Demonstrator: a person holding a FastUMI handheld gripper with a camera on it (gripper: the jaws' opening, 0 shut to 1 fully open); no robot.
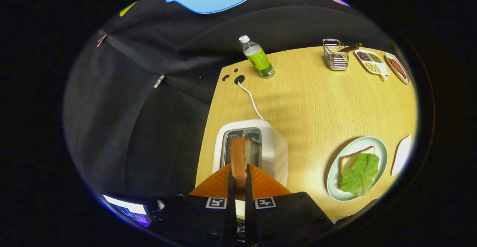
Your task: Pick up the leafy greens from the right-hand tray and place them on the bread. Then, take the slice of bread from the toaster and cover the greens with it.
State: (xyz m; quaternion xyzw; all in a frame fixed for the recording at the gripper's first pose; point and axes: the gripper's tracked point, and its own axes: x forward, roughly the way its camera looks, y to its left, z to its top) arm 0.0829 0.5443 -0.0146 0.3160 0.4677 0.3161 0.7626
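Wooden table [320,101]: gripper [238,180] fingers clamp bread slice [238,157] above toaster [274,146]. Greens [360,174] already on bread, plate [335,180] to right. Step 2; next: carry slice over, lay atop greens.

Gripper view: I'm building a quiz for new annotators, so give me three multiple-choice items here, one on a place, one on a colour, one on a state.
1. Where do the leafy greens lie?
A. in the toaster
B. on the bread on the plate
C. in the wire basket

2. What colour is the bottle's label?
A. green
B. red
C. blue

3. What is the claw doing?
A. hanging open
B. shut on the bottle
C. shut on the bread slice

Answers: 1 B, the leaf covers the bread on the plate. 2 A, the label is lime green. 3 C, both fingers press the bread slice above the toaster.
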